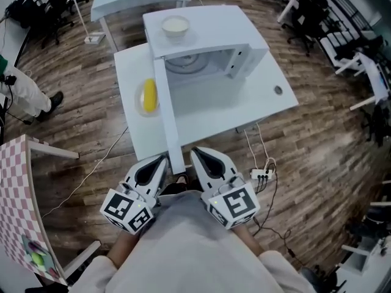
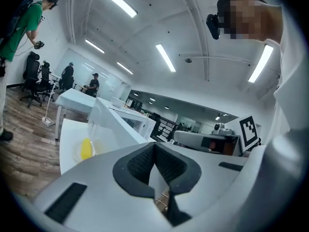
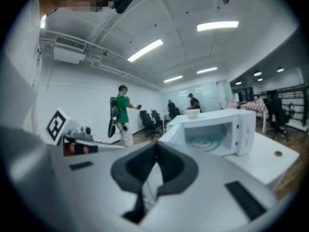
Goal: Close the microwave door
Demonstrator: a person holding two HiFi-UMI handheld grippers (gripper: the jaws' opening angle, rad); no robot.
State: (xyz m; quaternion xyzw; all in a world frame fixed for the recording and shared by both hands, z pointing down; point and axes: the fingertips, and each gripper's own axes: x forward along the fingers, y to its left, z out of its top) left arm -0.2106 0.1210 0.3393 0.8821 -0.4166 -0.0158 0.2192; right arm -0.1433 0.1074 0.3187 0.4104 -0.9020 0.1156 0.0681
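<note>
Left tongs: the left tongs (image 1: pixel 165 157) (image 2: pixel 155 147) are held close to the person's chest, with the dark pads meeting at the tips and nothing between them.
Right tongs: the right tongs (image 1: pixel 195 151) (image 3: pixel 156 147) sit beside them, tips likewise together and empty.
Door: the white microwave door (image 1: pixel 167 105) stands wide open, swung out towards the person. Its free end lies between the two tongs, just beside both tips; whether it touches them cannot be told.
Counter: the white rectangular counter (image 1: pixel 244 105) carries everything below.
Plate: a pale round plate (image 1: pixel 137 100) lies left of the door, with a yellow oblong item (image 1: pixel 149 95) on it.
Microwave: the white box-shaped microwave (image 1: pixel 211 26) (image 3: pixel 219 129) stands at the counter's far side, its cavity open and the glass turntable (image 3: pixel 205 141) showing.
Bowl: a cream round bowl (image 1: pixel 175 26) rests on the microwave's top.
Floor: a white power strip (image 1: pixel 261 174) lies on the wood floor to the right.
Background: a person in a green top (image 3: pixel 122 111) stands well beyond.
</note>
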